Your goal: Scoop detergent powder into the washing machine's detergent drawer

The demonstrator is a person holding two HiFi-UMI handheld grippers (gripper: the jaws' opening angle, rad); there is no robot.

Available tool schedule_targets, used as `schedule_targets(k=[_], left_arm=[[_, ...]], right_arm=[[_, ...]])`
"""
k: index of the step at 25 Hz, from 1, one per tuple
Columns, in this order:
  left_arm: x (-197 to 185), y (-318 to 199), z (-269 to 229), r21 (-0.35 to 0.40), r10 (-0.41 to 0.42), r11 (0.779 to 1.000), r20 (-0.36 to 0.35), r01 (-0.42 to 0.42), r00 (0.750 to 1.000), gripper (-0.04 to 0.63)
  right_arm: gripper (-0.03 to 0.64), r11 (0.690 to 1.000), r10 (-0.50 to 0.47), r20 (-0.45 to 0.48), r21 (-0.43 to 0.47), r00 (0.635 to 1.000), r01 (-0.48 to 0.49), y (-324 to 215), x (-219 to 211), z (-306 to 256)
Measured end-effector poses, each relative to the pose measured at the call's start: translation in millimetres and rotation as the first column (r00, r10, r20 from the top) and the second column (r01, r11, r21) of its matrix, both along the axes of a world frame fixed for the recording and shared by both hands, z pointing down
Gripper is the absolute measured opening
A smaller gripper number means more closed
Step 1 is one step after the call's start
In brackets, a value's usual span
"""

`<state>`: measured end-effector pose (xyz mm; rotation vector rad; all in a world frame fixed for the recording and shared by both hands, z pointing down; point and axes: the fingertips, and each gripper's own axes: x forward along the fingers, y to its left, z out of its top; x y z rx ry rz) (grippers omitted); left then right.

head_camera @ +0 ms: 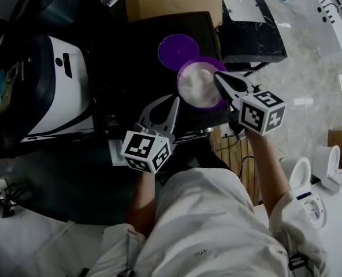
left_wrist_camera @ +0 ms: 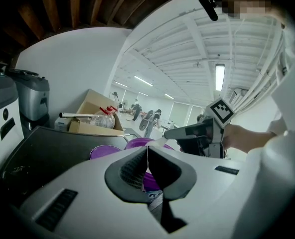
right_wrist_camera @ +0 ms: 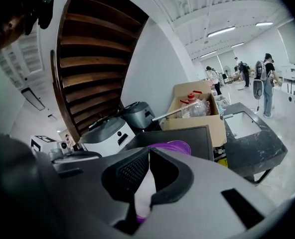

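my right gripper (head_camera: 218,75) reaches in from the right over the purple tub (head_camera: 203,60), its tips above the right part of the white detergent powder (head_camera: 197,85) that fills the tub. in the right gripper view its jaws are pressed together at the tips with a white scoop (left_wrist_camera: 160,141) clamped between them; the left gripper view shows that white piece sticking out past the right gripper's tips toward the tub. i cannot tell whether the scoop touches the powder.

my left gripper (head_camera: 174,101) sits just near and to the left of the tub, pointing away from me. in its own view the jaws meet tip to tip, and i see nothing clamped between them; only a bit of purple shows through the gap lower down.

the tub stands at the near right corner of a black top surface (head_camera: 130,56). the tub's purple lid (head_camera: 178,51) lies flat on that surface, just beyond the tub. a cardboard box (head_camera: 171,4) stands at the far edge, and a white appliance (head_camera: 49,91) is off to the left. i cannot pick out the detergent drawer in any view.
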<state>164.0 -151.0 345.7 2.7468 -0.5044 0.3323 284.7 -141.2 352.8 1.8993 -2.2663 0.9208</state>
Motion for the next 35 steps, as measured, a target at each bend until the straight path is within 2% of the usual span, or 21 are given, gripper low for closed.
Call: schedule_targets(k=[12,21,35], left_arm=[[1,-7,4,-0.009,-0.009,1.0,-0.004,0.009,1.0,0.02],[2,-6,5,-0.011,-0.004,1.0,-0.007,0.004,1.0,0.02],[2,-6,3,-0.006,0.004,1.0,-0.009,-0.004,1.0,0.02]], right_arm=[[0.011,0.984,-0.092,-0.175,-0.166,0.98,0.063,-15,-10,27],[0.011,0.975,-0.121,-0.294,-0.216,0.948,0.058,-21,-5,30],[0.011,0.957,-0.169,-0.333,-0.281,0.928,0.073,-25,-16,36]])
